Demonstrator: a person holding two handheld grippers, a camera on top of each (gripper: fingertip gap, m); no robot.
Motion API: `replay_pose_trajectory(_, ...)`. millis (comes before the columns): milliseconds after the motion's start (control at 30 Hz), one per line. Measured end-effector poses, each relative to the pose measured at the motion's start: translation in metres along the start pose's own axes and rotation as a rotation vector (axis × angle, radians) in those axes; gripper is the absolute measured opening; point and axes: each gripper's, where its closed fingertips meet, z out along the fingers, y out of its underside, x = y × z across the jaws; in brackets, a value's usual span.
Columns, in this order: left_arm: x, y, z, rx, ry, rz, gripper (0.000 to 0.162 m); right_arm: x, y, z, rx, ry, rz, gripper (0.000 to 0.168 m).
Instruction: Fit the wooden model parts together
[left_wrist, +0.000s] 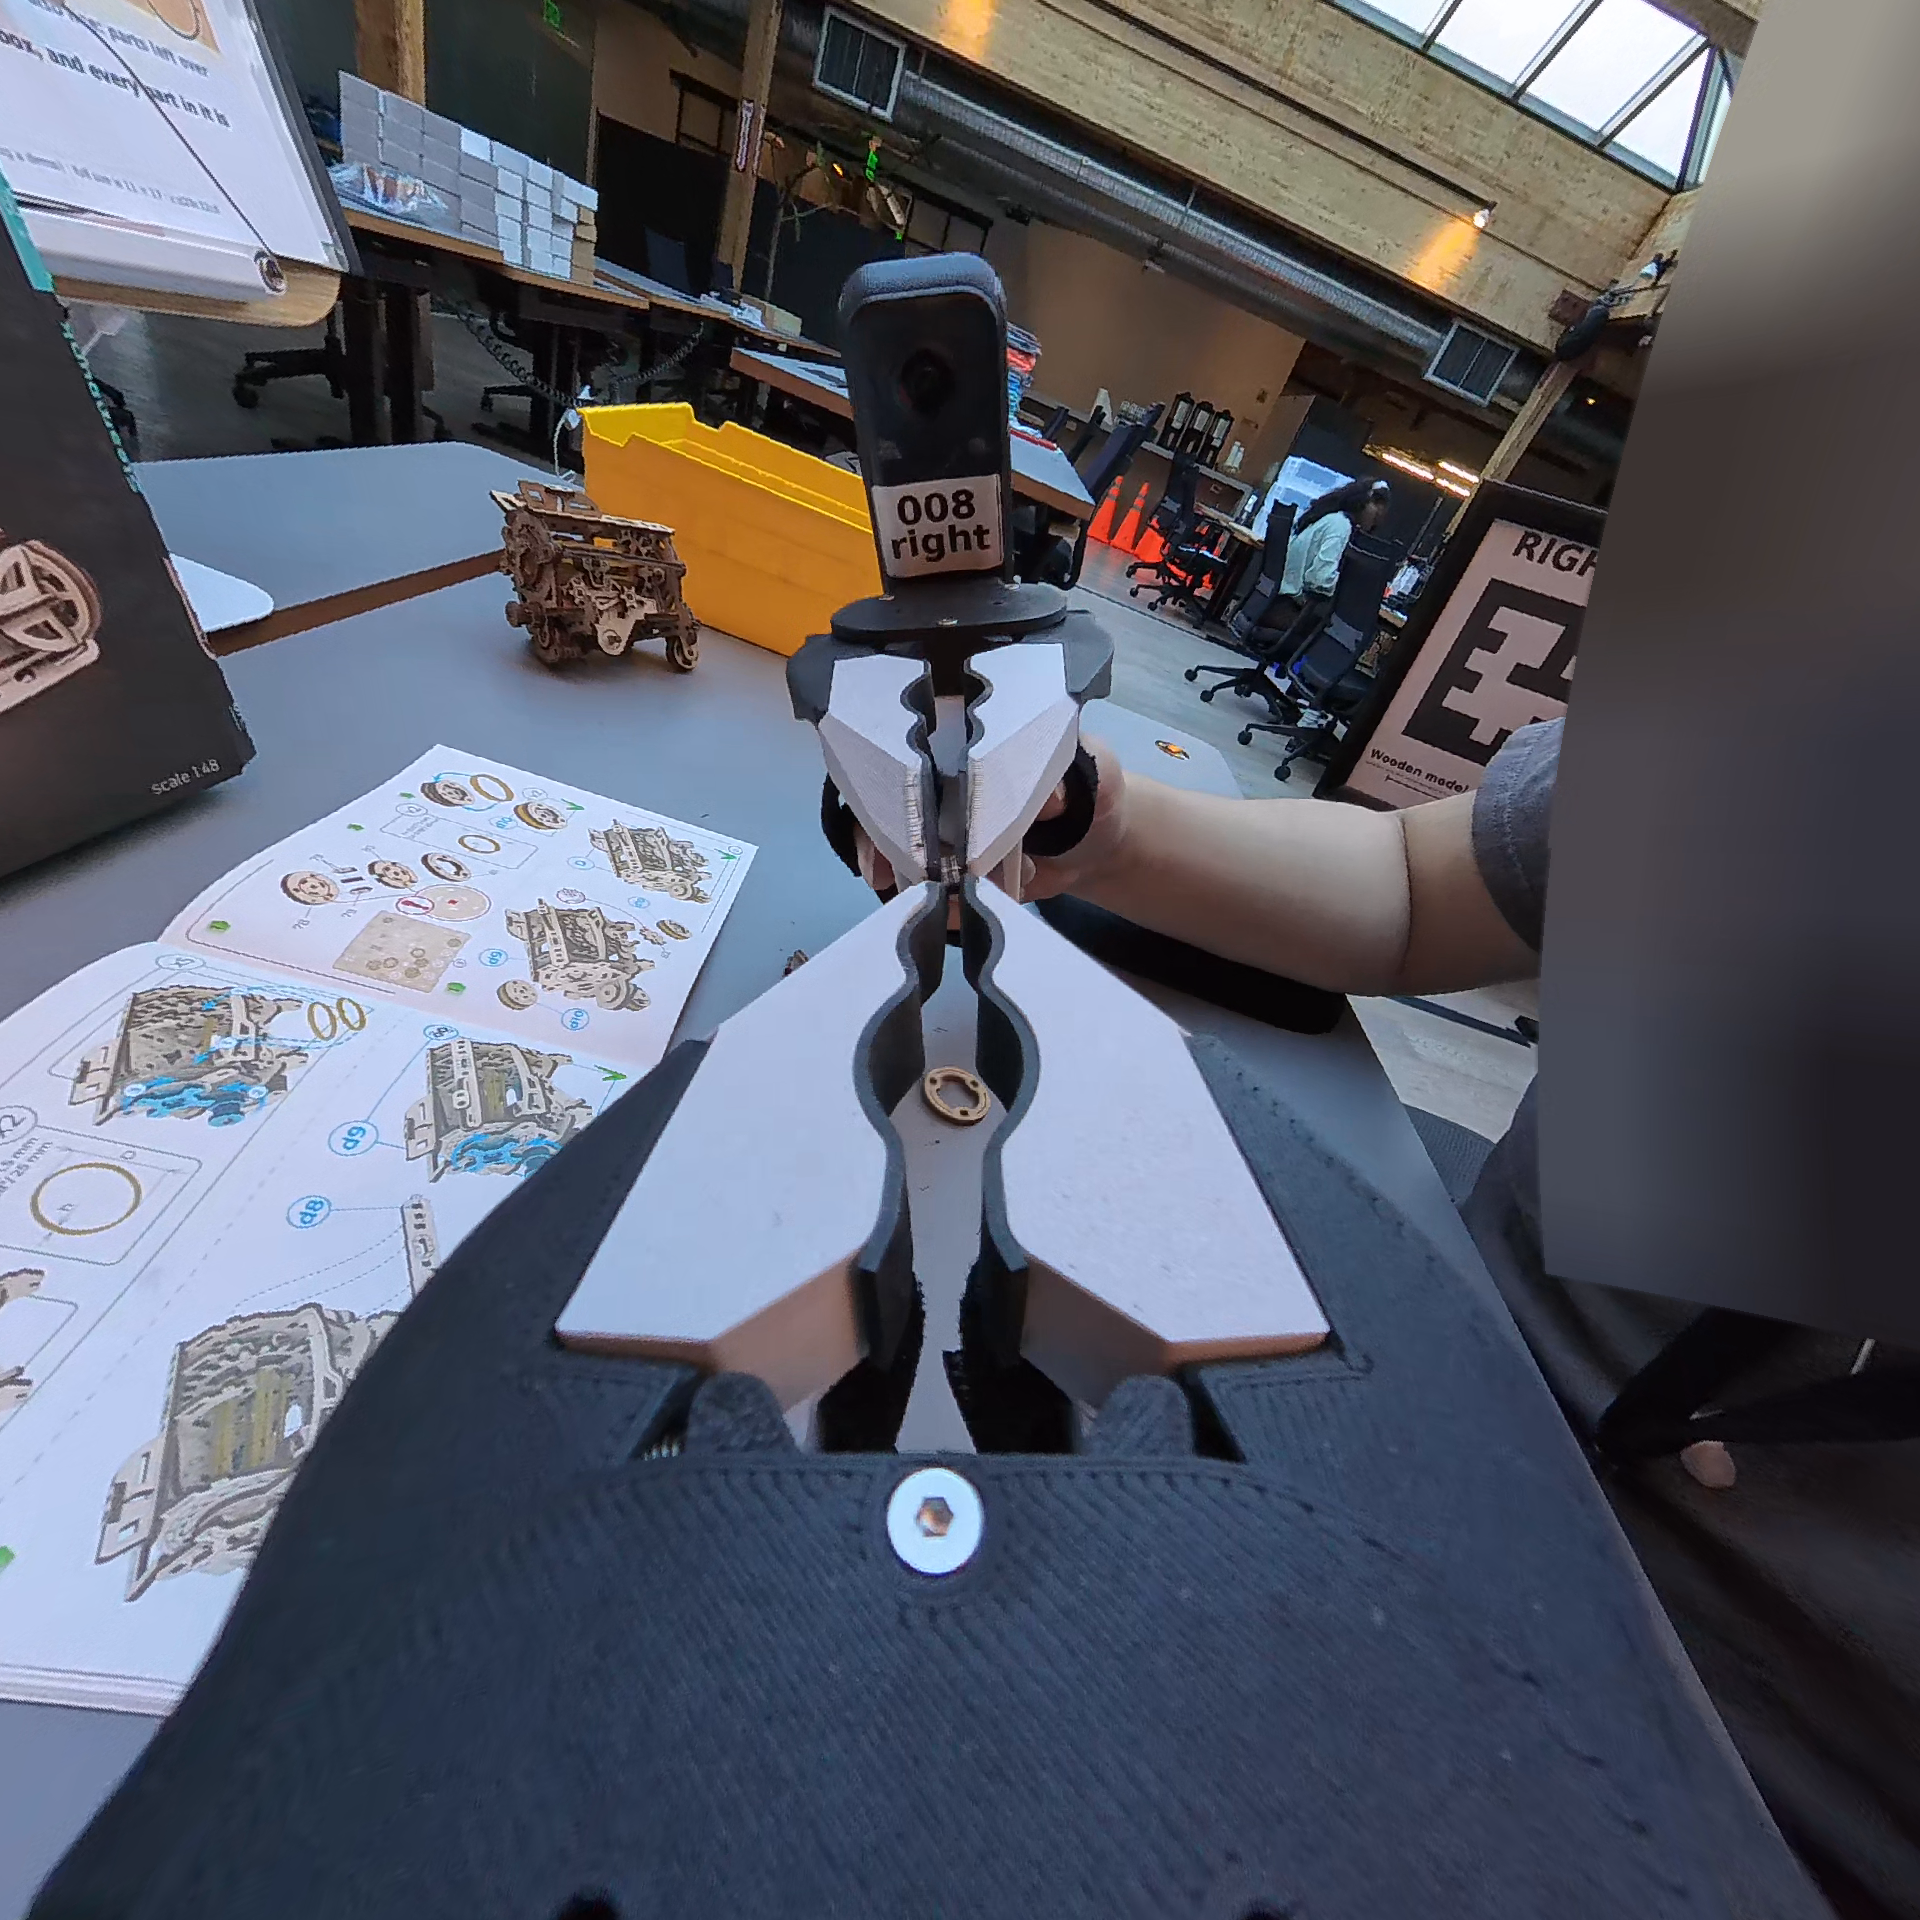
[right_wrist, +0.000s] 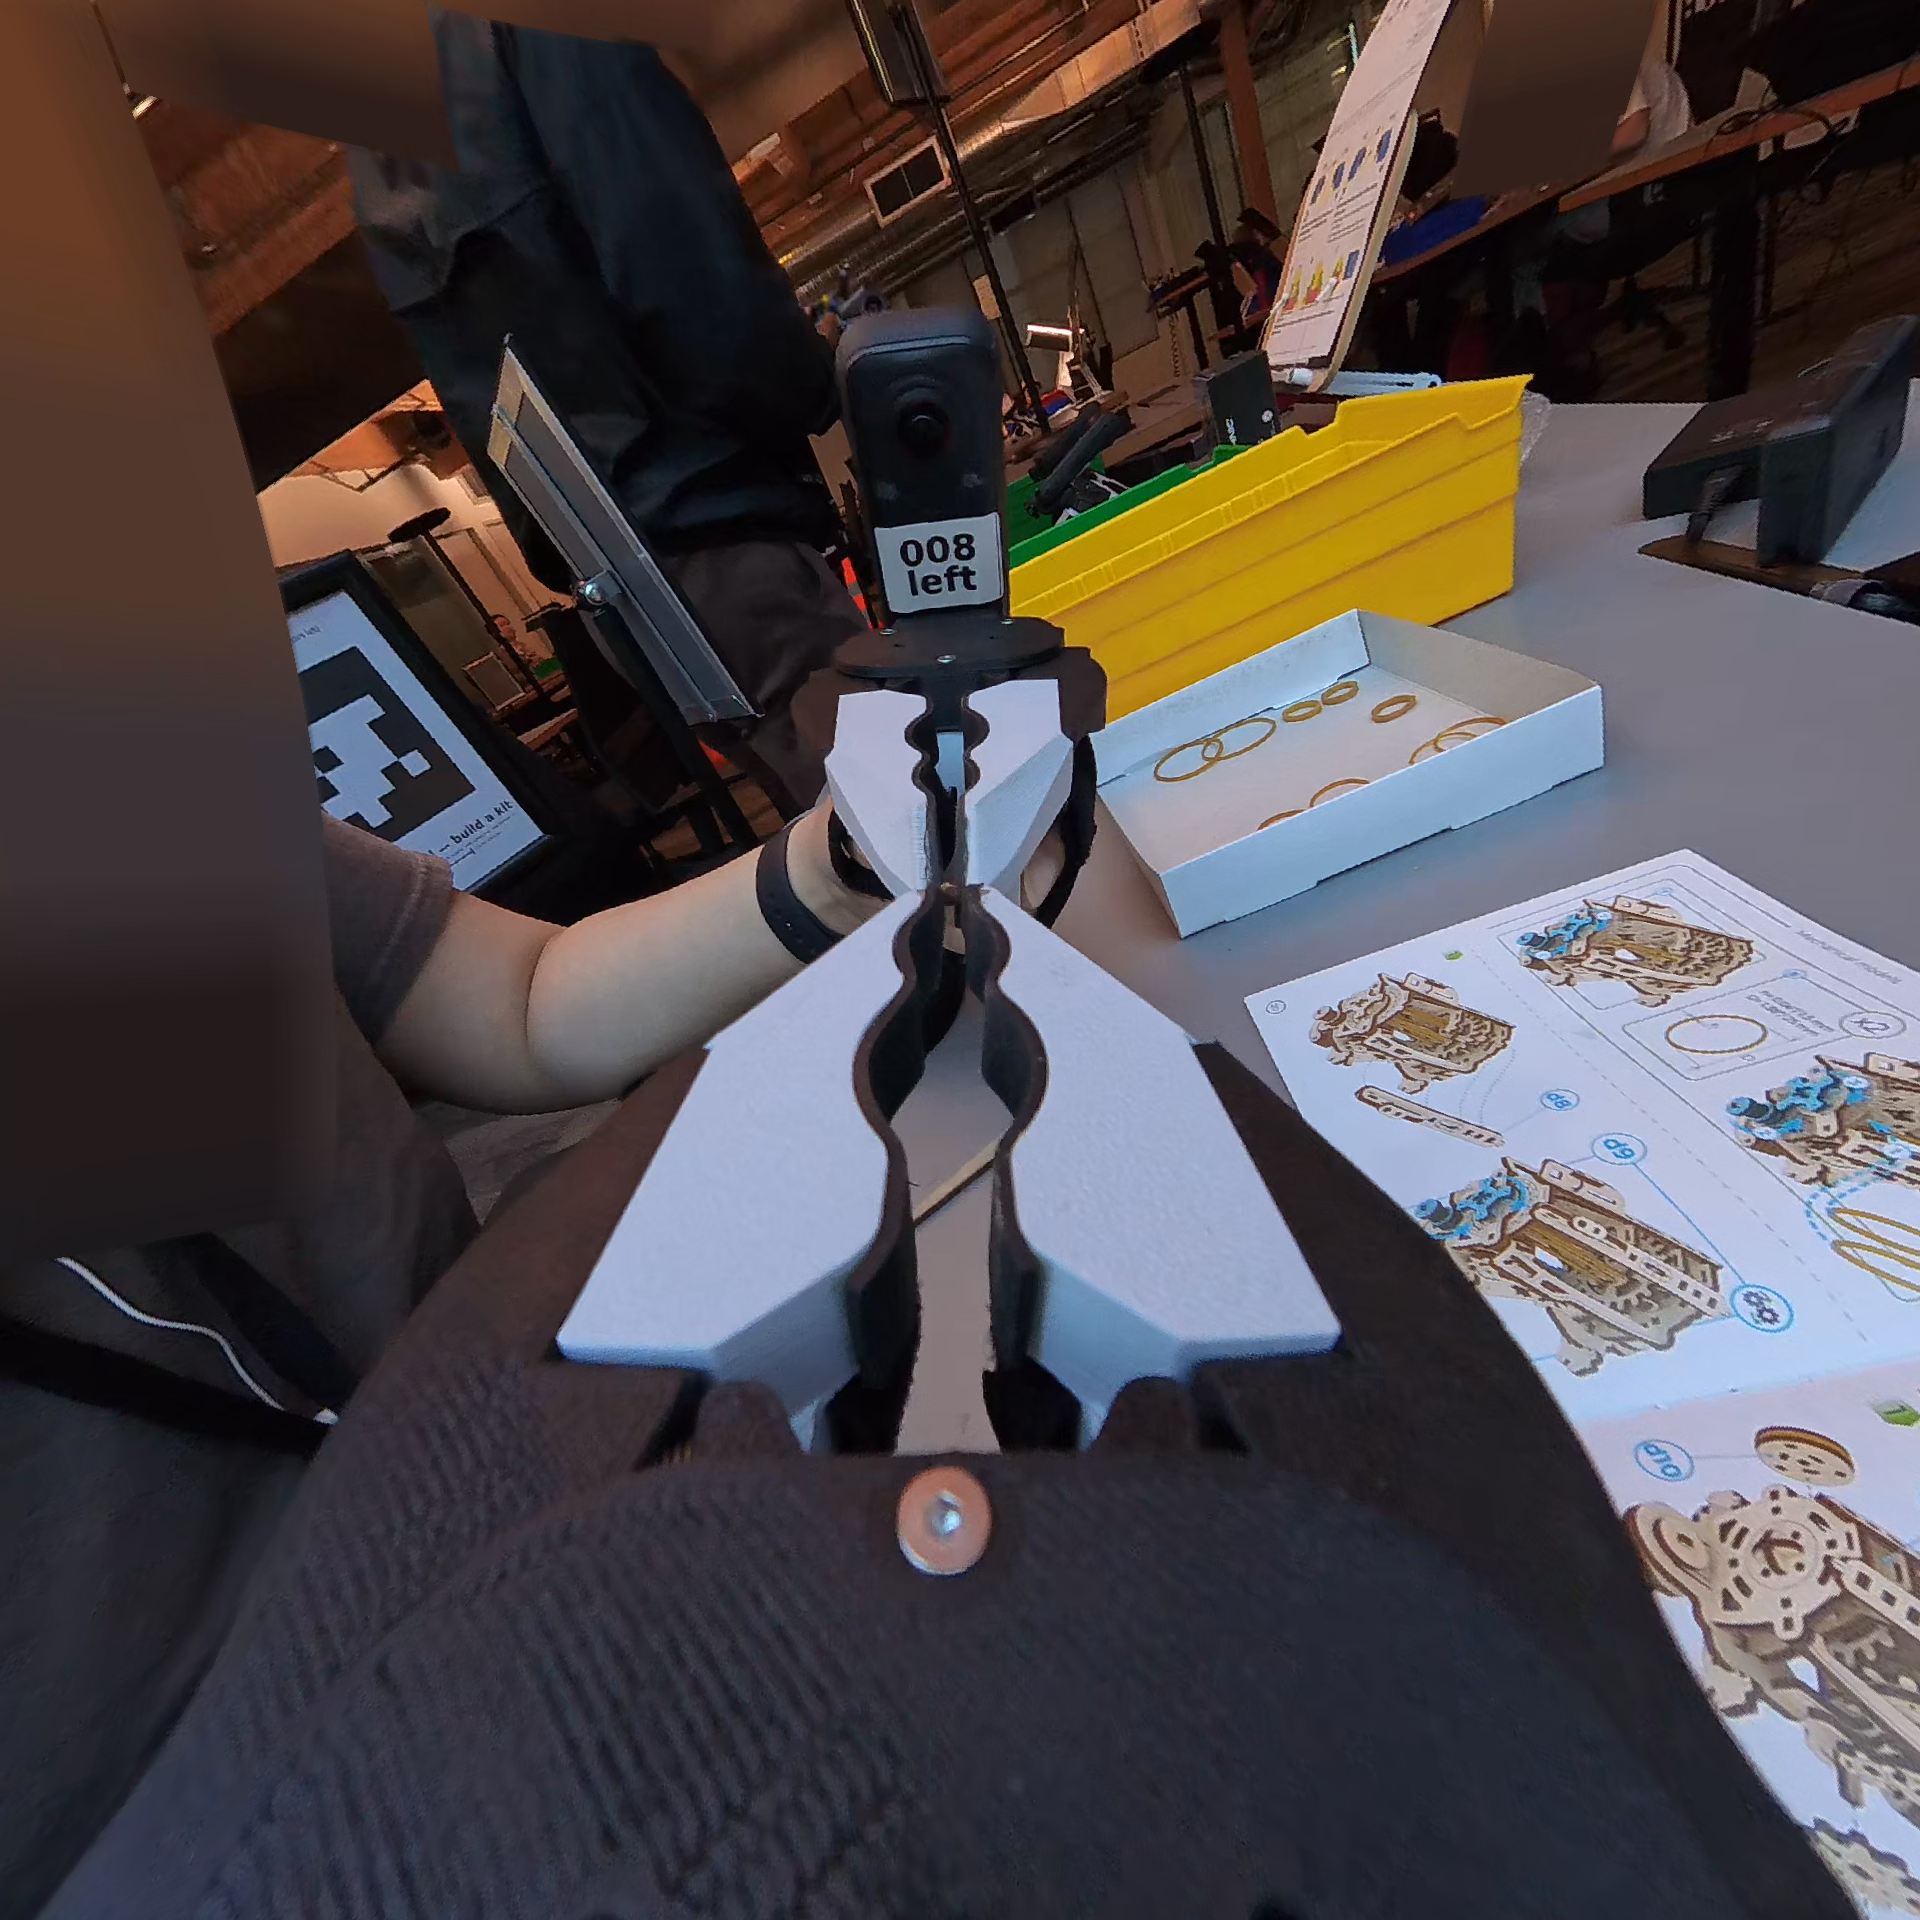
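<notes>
Both grippers meet tip to tip above the table (left_wrist: 644, 717): left gripper (left_wrist: 943, 896) and right gripper (left_wrist: 948, 868) are nearly closed, pinching something tiny. Misalignment may drop it. One wooden ring (left_wrist: 956, 1096) lies below.

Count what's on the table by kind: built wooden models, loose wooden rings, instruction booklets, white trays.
Built wooden model: 1
Loose wooden ring: 1
Instruction booklet: 1
White tray: 1
Total: 4
</notes>
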Motion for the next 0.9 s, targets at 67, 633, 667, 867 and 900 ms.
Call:
replay_pose_trajectory(67,-0.001,0.001,0.000,-0.007,-0.006,0.001,0.000,0.001,0.001,0.000,-0.011,0.014,-0.016,0.001)
replay_pose_trajectory(633,-0.003,0.007,0.002,-0.038,-0.016,-0.003,0.000,0.004,0.007,-0.001,-0.071,0.057,-0.091,0.001)
replay_pose_trajectory(667,-0.004,0.008,0.002,-0.043,-0.017,-0.009,0.000,0.005,0.008,-0.001,-0.078,0.066,-0.107,0.001)
replay_pose_trajectory(867,-0.010,0.018,-0.003,-0.097,-0.015,-0.060,0.010,0.009,0.015,-0.001,-0.210,0.224,-0.399,0.001)
replay_pose_trajectory(900,-0.012,0.019,-0.005,-0.101,-0.027,-0.063,0.010,0.016,0.017,-0.003,-0.253,0.281,-0.436,0.001)
